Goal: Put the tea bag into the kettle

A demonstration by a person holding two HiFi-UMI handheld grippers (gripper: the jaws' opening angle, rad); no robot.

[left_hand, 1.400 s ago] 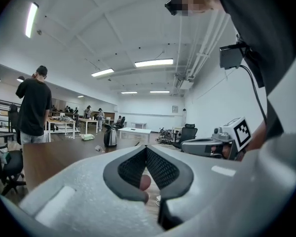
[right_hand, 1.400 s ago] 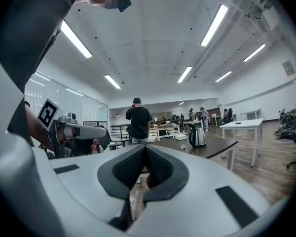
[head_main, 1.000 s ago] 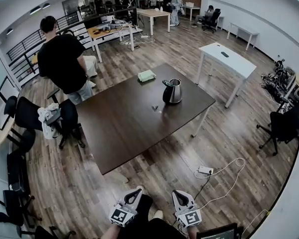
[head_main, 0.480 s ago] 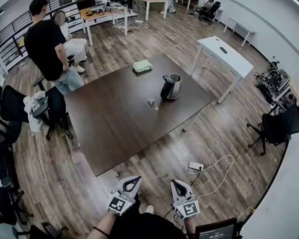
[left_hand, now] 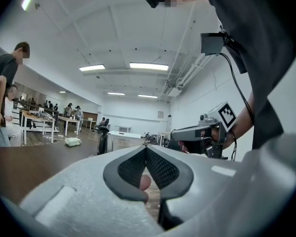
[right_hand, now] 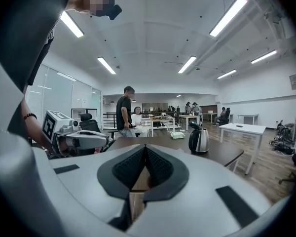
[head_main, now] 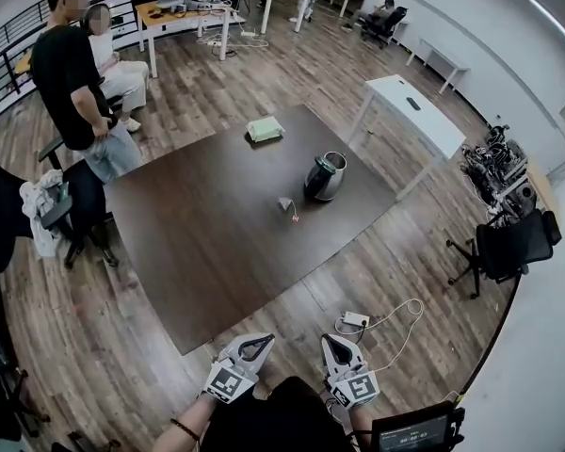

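With the tea bag (head_main: 286, 205) lying near the kettle (head_main: 325, 177) toward the right edge of the table (head_main: 198, 252), and the left gripper (head_main: 254, 344) and right gripper (head_main: 333, 345) held empty, jaws together, short of its near corner, the reach is judged pending: one gripper must be carried there and opened.

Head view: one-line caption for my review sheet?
Left gripper and right gripper held shut, short of the dark table where the tea bag lies near the kettle.

Head view looks down on the distant table (head_main: 188, 243); both gripper views, level, share its kettle (right_hand: 199, 140)
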